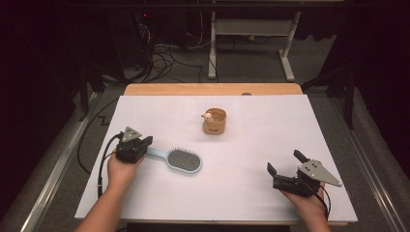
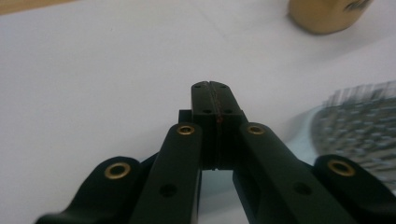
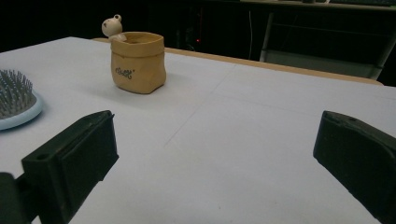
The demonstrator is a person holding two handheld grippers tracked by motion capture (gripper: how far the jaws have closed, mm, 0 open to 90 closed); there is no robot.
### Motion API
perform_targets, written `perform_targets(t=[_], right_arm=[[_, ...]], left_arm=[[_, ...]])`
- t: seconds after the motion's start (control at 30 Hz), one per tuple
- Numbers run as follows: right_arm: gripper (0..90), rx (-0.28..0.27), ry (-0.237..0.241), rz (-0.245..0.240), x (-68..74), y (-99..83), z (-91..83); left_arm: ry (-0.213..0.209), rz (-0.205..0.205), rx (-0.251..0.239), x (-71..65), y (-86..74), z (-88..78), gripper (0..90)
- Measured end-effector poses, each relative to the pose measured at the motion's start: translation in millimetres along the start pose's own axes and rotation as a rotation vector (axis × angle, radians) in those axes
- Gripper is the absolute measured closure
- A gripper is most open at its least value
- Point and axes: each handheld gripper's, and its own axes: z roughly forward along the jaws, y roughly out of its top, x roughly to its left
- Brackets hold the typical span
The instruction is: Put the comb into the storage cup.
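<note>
Left gripper [image 1: 143, 143]: one, at the far left; I see its jaws pressed together with nothing between them, lying over the hairbrush's handle end.
Hairbrush [image 1: 178, 160]: one, pale blue with grey bristles, flat on the white sheet, its bristle head just right of my left gripper and its handle running back under it.
Pot [image 1: 214, 121]: one, tan and sack-shaped, beyond the hairbrush and to its right, well apart.
Figurine [image 1: 208, 116]: one, small and pale, at the pot's left rim.
Right gripper [image 1: 285, 162]: one, far right of the hairbrush; I see its jaws spread wide, holding nothing.
</note>
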Motion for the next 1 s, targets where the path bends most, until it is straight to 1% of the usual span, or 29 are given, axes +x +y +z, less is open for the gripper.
perform_targets(t=[0.07, 0.1, 0.13, 0.2, 0.23, 0.27, 0.33, 0.43, 0.47, 0.57, 0.67, 0.73, 0.8, 0.9, 1.0], right_arm=[[0.2, 0.0, 0.0, 0.006, 0.1, 0.1, 0.7], [0.2, 0.0, 0.004, 0.001, 0.9, -0.1, 1.0], [0.2, 0.0, 0.004, 0.001, 0.9, -0.1, 1.0], [0.2, 0.004, 0.006, 0.0, 1.1, -0.4, 1.4], [0.2, 0.005, 0.005, 0.0, 1.0, -0.5, 1.5], [0.2, 0.007, 0.004, 0.002, 0.9, -0.6, 1.8], [0.2, 0.007, 0.005, 0.002, 0.9, -0.7, 1.8], [0.2, 0.003, 0.006, 0.002, 0.8, -0.4, 1.1], [0.3, 0.003, 0.006, 0.002, 0.8, -0.3, 0.9], [0.3, 0.003, 0.005, 0.002, 0.9, -0.2, 0.9], [0.2, 0.004, 0.005, 0.001, 1.2, -0.2, 1.0], [0.3, 0.003, 0.004, 0.0, 1.6, 0.0, 0.6], [0.3, 0.003, 0.002, 0.001, 1.8, 0.1, 0.3], [0.3, 0.004, 0.001, -0.001, 2.0, 0.2, 0.4], [0.3, 0.005, 0.001, -0.001, 2.3, 0.4, 0.5]], left_arm=[[0.021, 0.012, 0.054, 1.6, -0.5, 9.7, 90.0], [0.035, 0.027, 0.093, 1.8, -1.0, 14.2, 90.0], [0.056, 0.051, 0.114, 0.7, -1.8, 17.3, 90.0], [0.056, 0.064, 0.135, -1.6, -0.3, 19.4, 90.0], [0.042, 0.071, 0.158, -3.2, 0.6, 20.9, 90.0], [0.039, 0.078, 0.175, -5.0, 0.5, 22.6, 90.0], [0.05, 0.095, 0.208, -7.6, -1.0, 24.4, 90.0], [0.043, 0.1, 0.221, -9.7, -1.6, 20.6, 90.0], [0.043, 0.116, 0.228, -11.8, -2.2, 18.1, 90.0], [0.031, 0.133, 0.235, -15.0, -6.8, 10.1, 90.0], [0.023, 0.124, 0.22, -16.5, -14.6, 1.0, 90.0], [0.032, 0.124, 0.22, -18.8, -19.7, -5.1, 90.0], [0.025, 0.122, 0.212, -21.4, -24.5, -10.2, 90.0], [0.015, 0.135, 0.212, -27.5, -32.0, -18.9, 90.0], [0.014, 0.136, 0.205, -34.3, -38.3, -26.5, 90.0]])
